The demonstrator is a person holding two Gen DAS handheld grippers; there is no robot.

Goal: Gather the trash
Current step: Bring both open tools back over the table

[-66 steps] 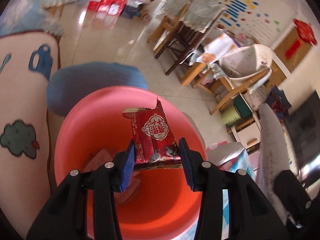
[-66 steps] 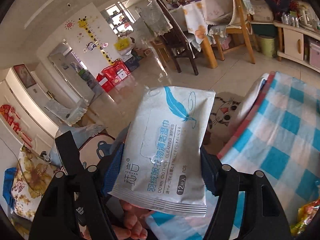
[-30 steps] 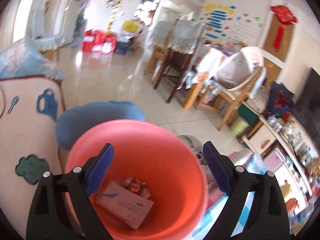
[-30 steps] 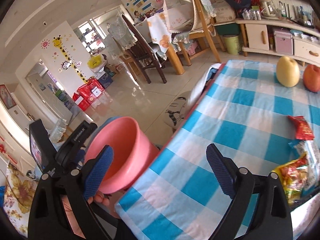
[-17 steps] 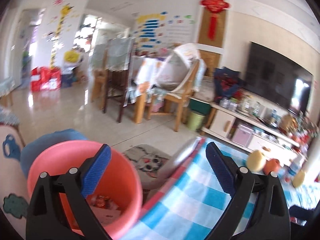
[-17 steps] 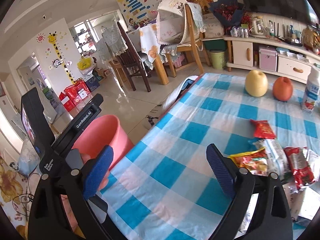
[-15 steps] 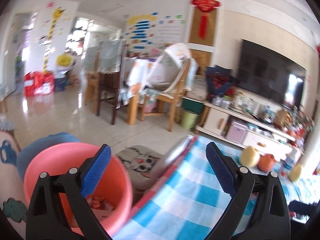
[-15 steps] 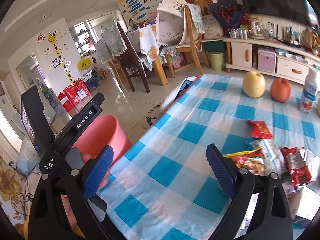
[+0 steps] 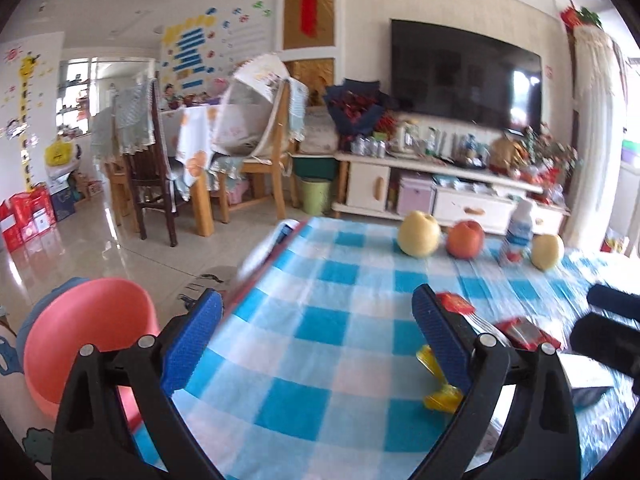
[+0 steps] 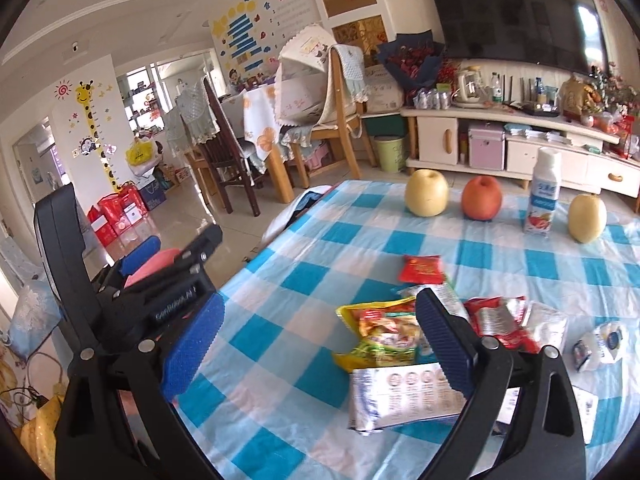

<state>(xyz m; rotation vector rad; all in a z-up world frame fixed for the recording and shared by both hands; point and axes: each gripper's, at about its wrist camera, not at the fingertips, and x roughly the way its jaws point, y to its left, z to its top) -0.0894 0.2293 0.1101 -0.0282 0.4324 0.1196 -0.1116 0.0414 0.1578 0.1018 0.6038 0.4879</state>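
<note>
While empty, right gripper (image 10: pixel 316 344) overhangs wrappers (image 10: pixel 404 364), seemingly.

Left tool (image 9: pixel 316 340): jaws spread wide, nothing between the pads. Right tool (image 10: pixel 320 344): jaws likewise spread wide, nothing gripped.

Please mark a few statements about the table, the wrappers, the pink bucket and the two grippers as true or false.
1. Both grippers are open and hold nothing. True: the left gripper and right gripper stand with jaws wide apart.
2. The pink bucket sits on the table. False: it stands on the floor beside the checked tablecloth.
3. A red apple stands between two yellow pears. True.
4. The table is cleared of trash. False: wrappers remain, including a yellow snack bag and a small red packet.
5. The drink bottle lies on its side. False: it stands upright.
</note>
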